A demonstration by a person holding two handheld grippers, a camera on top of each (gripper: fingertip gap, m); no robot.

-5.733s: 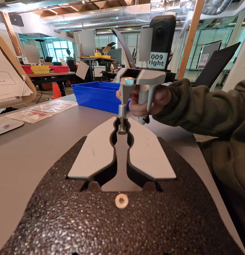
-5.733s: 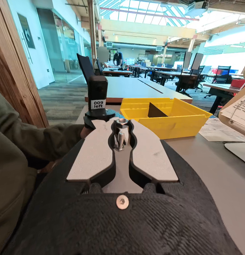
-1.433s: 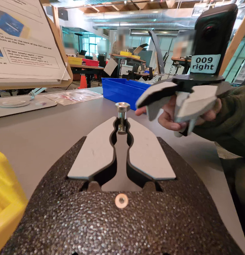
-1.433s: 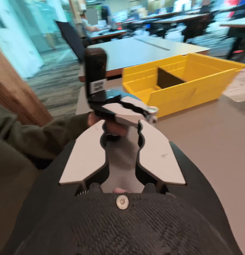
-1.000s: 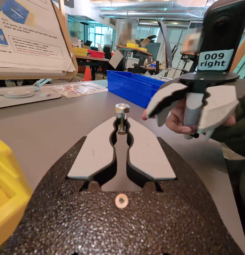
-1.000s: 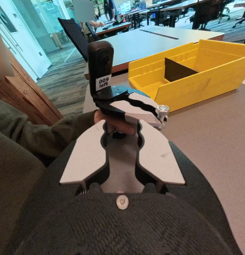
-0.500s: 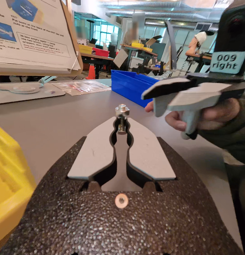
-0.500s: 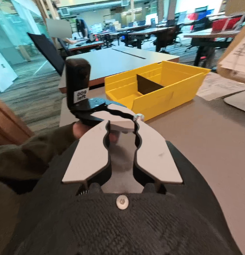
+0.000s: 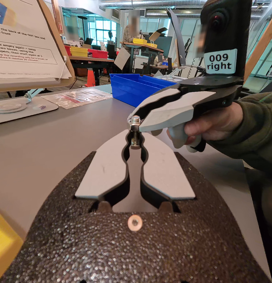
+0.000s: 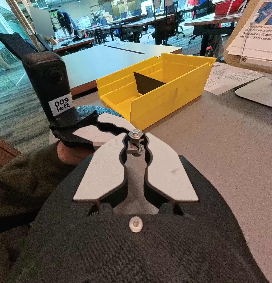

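Observation:
My left gripper is shut on a steel bolt and holds it upright above the grey table, head down between the tips. A hex nut sits near the top of the thread. My right gripper comes in from the right, level with the nut, and is shut on it. In the right wrist view the bolt hangs below the nut, and the left gripper's fingers reach in from the left. A hand in a green sleeve holds each gripper.
A yellow bin with a black divider stands on the table behind the bolt, and its corner shows in the left wrist view. A blue bin, a clipboard stand with paper and a laminated sheet lie farther back.
The right gripper was open and off to the side of the bolt. It has moved back in and closed on the nut. The left gripper has kept hold of the bolt.

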